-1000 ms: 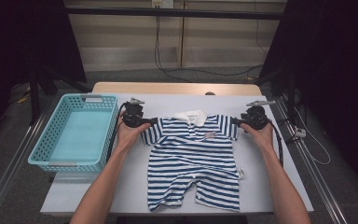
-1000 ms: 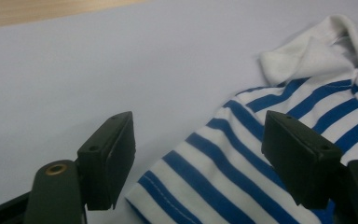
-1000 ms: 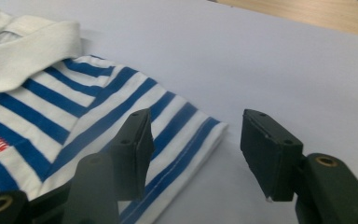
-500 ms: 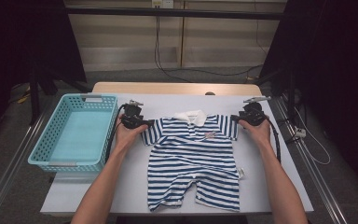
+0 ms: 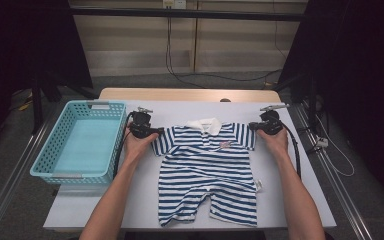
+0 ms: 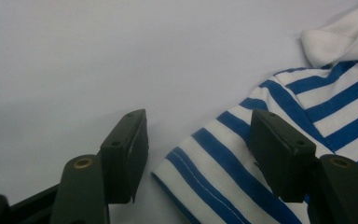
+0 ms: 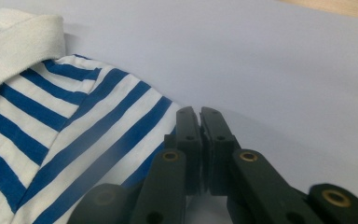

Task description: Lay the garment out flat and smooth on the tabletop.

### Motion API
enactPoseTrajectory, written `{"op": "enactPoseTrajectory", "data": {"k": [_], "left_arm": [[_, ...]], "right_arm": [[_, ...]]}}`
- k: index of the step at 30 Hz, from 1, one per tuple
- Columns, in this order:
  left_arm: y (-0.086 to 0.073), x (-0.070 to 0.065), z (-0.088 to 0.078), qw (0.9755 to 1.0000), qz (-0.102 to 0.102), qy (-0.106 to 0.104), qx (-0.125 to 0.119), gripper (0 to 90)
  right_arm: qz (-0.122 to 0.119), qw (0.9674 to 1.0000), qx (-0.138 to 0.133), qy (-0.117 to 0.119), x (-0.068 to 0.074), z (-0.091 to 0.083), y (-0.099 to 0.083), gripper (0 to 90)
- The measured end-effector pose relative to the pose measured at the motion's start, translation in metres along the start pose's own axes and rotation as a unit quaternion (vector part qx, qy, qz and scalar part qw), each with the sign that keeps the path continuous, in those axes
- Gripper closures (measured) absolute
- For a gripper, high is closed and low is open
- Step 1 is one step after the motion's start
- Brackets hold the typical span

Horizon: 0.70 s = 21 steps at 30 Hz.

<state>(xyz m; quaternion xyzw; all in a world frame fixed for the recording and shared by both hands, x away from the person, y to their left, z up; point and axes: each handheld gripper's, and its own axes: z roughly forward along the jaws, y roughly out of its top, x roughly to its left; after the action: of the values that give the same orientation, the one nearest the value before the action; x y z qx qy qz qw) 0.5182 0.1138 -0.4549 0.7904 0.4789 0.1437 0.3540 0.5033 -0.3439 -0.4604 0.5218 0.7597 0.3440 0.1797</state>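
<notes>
Romper (image 5: 210,170) with blue and white stripes lies flat and spread on the grey worktop (image 5: 300,200), its white collar (image 5: 204,125) pointing away from the person. Left tongs (image 5: 152,132) stand apart around the edge of one sleeve (image 6: 214,172), their pads not pressing on it, while right tongs (image 5: 254,126) have just been closing and now sit together at the edge of the other sleeve (image 7: 121,135); whether cloth is pinched I cannot tell. Light blue basket (image 5: 45,160) stands on the worktop just beside the left hand (image 5: 139,145).

One striped romper (image 5: 207,172) lies on the table (image 5: 145,200), reaching from its middle to its near edge, and one blue basket (image 5: 75,145) sits at the table's left edge. Two grippers are there, the left gripper (image 5: 155,132) and the right gripper (image 5: 252,126), one in each of a person's two hands.
</notes>
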Motion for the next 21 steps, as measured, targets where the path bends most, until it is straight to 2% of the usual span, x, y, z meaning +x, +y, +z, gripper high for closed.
{"op": "enactPoseTrajectory", "data": {"k": [2,4,5,6,7,8,9,10,11,12,13,14,15,16,17,18,19,20,21], "left_arm": [[0.0000,0.0008,-0.0013,1.0000,-0.001,0.003,-0.003,38.1],[0.0007,0.0035,-0.0028,1.0000,0.003,0.006,0.002,39.5],[0.0007,0.0047,-0.0035,0.9999,0.000,0.011,0.002,40.0],[-0.0003,0.0061,-0.0027,1.0000,-0.005,0.007,0.004,42.6],[-0.0006,0.0073,-0.0033,0.9999,0.006,0.002,0.012,46.4],[-0.0006,0.0072,-0.0035,0.9998,0.016,0.004,0.014,47.8],[-0.0003,0.0064,-0.0041,0.9995,0.023,0.011,0.017,53.0],[0.0003,0.0055,-0.0045,0.9996,0.018,0.009,0.022,56.5],[0.0007,0.0047,-0.0049,0.9993,0.025,0.012,0.026,57.5],[0.0008,0.0059,-0.0062,0.9983,0.046,0.009,0.034,60.7],[0.0006,0.0062,-0.0069,0.9983,0.044,0.005,0.037,64.9],[0.0002,0.0046,-0.0071,0.9991,0.029,0.001,0.031,68.6],[0.0006,0.0063,-0.0082,0.9984,0.040,-0.003,0.040,74.0],[-0.0003,0.0059,-0.0075,0.9989,0.019,-0.025,0.034,84.5],[-0.0002,0.0074,-0.0085,0.9982,0.034,-0.026,0.042,87.2],[0.0000,0.0083,-0.0084,0.9981,0.036,-0.028,0.042,87.6],[-0.0002,0.0083,-0.0071,0.9987,0.020,-0.030,0.035,87.9],[0.0003,0.0092,-0.0078,0.9988,0.021,-0.027,0.035,88.1],[0.0004,0.0092,-0.0074,0.9993,0.007,-0.026,0.025,88.2]], "right_arm": [[0.004,1.0000,0.000,-0.001,0.0007,-0.0002,-0.0002,87.7],[-0.002,1.0000,-0.002,0.000,-0.0008,0.0003,0.0000,87.8],[-0.001,1.0000,-0.001,-0.001,-0.0006,-0.0001,-0.0002,87.7],[0.003,1.0000,0.002,0.002,0.0000,-0.0006,-0.0003,87.7],[0.000,1.0000,-0.001,0.001,-0.0005,-0.0003,-0.0004,87.7],[0.002,1.0000,0.000,0.000,-0.0002,-0.0003,-0.0005,87.7],[0.000,1.0000,0.000,-0.002,0.0000,-0.0003,-0.0004,87.8],[0.002,1.0000,0.000,-0.001,0.0002,-0.0002,-0.0005,87.7],[0.001,1.0000,-0.001,-0.001,-0.0007,-0.0002,-0.0005,87.8],[0.004,1.0000,-0.004,-0.001,-0.0005,-0.0001,-0.0009,87.8],[0.001,1.0000,-0.003,-0.002,-0.0008,-0.0002,-0.0007,87.8],[0.009,1.0000,0.004,-0.001,0.0008,-0.0011,-0.0005,87.9],[-0.001,1.0000,-0.003,-0.001,-0.0008,0.0000,-0.0003,88.0],[0.004,1.0000,-0.002,-0.001,-0.0005,-0.0003,-0.0004,88.1],[0.002,1.0000,-0.004,0.000,-0.0011,-0.0001,-0.0004,88.1],[0.003,1.0000,-0.004,-0.003,-0.0011,-0.0006,-0.0006,88.1],[0.003,1.0000,-0.006,-0.003,-0.0011,-0.0009,-0.0007,88.2],[0.000,1.0000,-0.009,-0.004,-0.0020,-0.0014,-0.0002,88.3],[0.008,0.9999,-0.009,-0.003,-0.0018,-0.0039,0.0007,88.3]]}}
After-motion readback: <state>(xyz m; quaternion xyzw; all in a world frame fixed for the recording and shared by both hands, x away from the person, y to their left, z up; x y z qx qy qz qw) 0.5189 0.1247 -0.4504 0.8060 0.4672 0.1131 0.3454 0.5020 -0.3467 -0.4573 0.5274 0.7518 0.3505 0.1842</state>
